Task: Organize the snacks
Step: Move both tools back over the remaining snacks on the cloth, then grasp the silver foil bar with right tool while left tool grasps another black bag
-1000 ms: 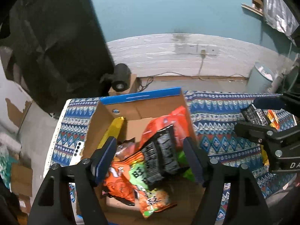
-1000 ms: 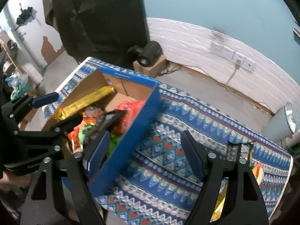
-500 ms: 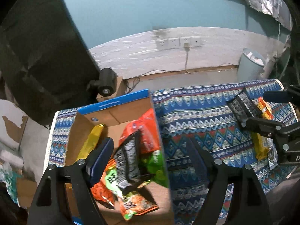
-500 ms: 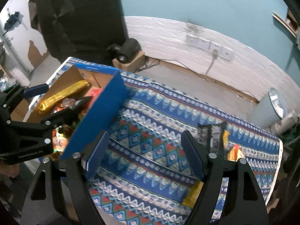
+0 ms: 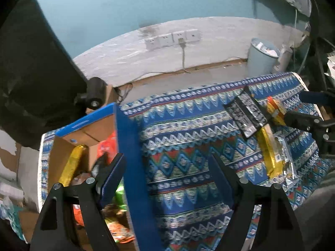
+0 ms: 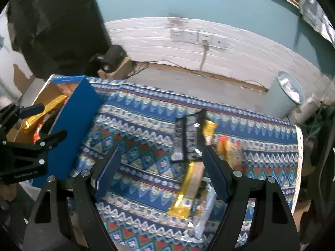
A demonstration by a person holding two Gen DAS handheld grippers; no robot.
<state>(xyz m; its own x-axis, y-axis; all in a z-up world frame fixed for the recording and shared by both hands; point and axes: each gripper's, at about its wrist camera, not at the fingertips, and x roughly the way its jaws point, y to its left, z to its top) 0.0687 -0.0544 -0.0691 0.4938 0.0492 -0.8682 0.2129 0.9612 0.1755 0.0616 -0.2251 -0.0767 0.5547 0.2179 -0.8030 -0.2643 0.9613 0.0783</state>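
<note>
Both my hand-held grippers have swung away from the cardboard box [image 5: 69, 144] toward the loose snacks on the patterned counter [image 5: 184, 146]. My left hand-held gripper [image 5: 167, 179] is spread and empty — the box's blue wall sits between its fingers at lower left. My right hand-held gripper [image 6: 161, 173] is spread too, above the gold bar [image 6: 188, 190] at lower centre, just below the black packet [image 6: 188, 138].

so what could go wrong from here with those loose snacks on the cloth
The black pack lies on top of the yellow bar, so the open right gripper might pinch both or drag one along. The silver wrapper sits near the table's front edge and could get nudged off. The box already looks full, so added packs may spill.
</note>
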